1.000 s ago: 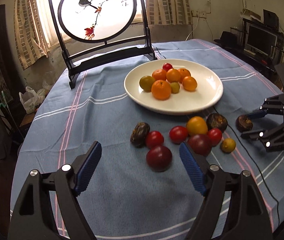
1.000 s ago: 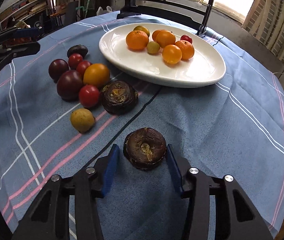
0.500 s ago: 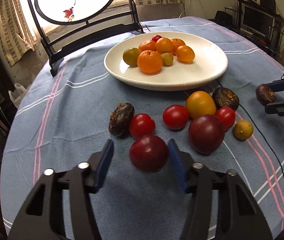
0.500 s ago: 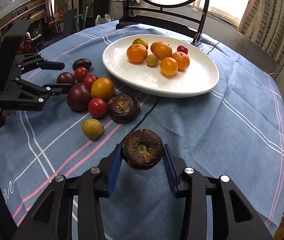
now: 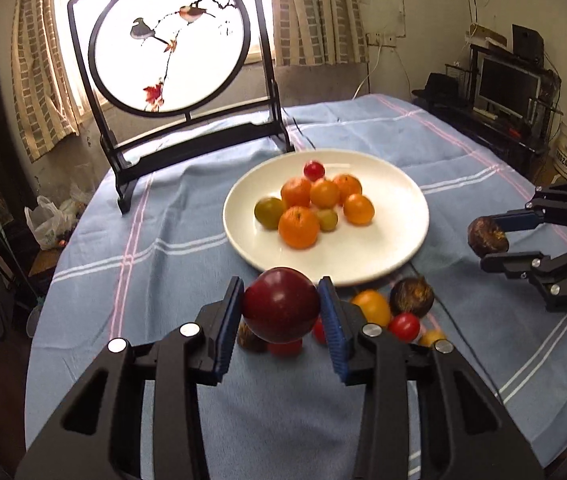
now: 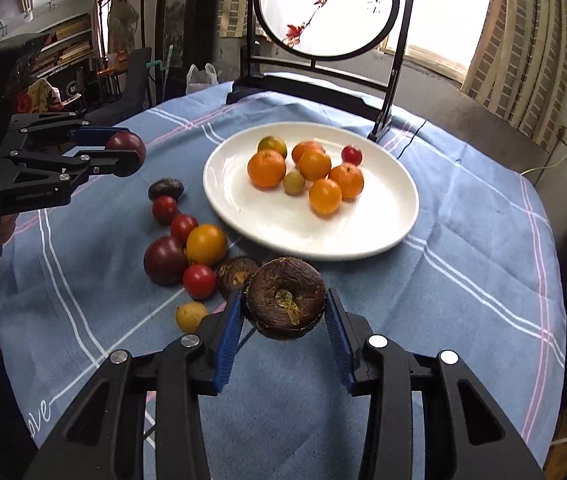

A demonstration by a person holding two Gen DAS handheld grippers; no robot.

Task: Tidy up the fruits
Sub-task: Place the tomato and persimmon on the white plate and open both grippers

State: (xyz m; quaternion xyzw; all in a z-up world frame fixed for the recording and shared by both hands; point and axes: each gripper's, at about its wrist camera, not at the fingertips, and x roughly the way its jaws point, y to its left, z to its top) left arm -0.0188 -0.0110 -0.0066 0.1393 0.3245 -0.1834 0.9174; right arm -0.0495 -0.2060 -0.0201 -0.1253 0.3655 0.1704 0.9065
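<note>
Fruit is split between a white plate (image 6: 363, 240) and a loose cluster on the blue-clothed tabletop (image 6: 463, 300). The left gripper (image 5: 280, 312) pinches a dark red plum (image 5: 281, 304) between its blue pads, lifted clear of the cloth in front of the plate's near rim. The right gripper (image 6: 283, 316) clamps a wrinkled brown fruit (image 6: 285, 302), flat and round with a yellowish centre, also raised above the tabletop, just on the near side of the plate.

On the plate lie five oranges (image 6: 266, 168), a greenish-yellow fruit (image 6: 272, 145), a small pale green one (image 6: 294, 182) and a small red one (image 6: 351, 154), bunched together toward the far side.

Left on the cloth beside the plate: a dark wrinkled fruit (image 6: 166, 189), three red tomatoes (image 6: 164, 209), a yellow-orange tomato (image 6: 206, 244), a dark purple plum (image 6: 164, 260), another brown wrinkled fruit (image 6: 235, 276) partly hidden behind the held one, and a small yellow fruit (image 6: 190, 315).

A round painted screen on a black stand (image 5: 167, 44) stands at the far edge of the tabletop.
</note>
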